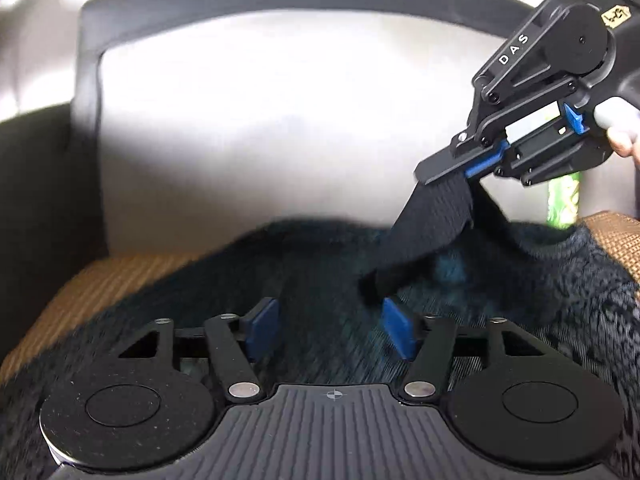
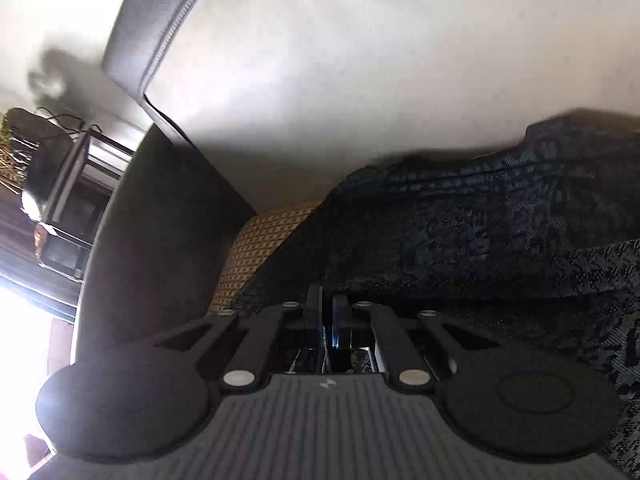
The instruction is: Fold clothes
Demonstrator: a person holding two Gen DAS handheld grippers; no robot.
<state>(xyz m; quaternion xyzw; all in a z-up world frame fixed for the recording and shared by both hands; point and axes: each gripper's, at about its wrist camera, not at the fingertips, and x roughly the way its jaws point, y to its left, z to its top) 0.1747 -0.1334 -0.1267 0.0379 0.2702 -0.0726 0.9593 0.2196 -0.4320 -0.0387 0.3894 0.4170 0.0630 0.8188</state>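
A dark armrest (image 1: 44, 184) is seen at the left edge of the left wrist view, and beside it a woven tan seat mat (image 1: 100, 280) is laid over the seat of a pale cushioned sofa (image 1: 240, 120). A dark blue patterned garment (image 1: 560, 288) is spread across the mat, its far edge lying against the backrest. The left tool (image 1: 330, 326) is held low over the garment with its blue pads well apart; nothing is clamped between them, though the fabric lies directly beneath. Further right, the right tool (image 1: 444, 172) is seen raised above the garment, its fingers brought together on a black ribbed strip of the garment (image 1: 424, 232), which is stretched down from them to the cloth below. A hand (image 1: 624, 140) is partly seen at the right edge, behind that tool. In the right wrist view the right tool (image 2: 327, 304) is seen nearly closed, dark fabric being visible between its fingers, with the garment (image 2: 480, 232) heaped to its right.
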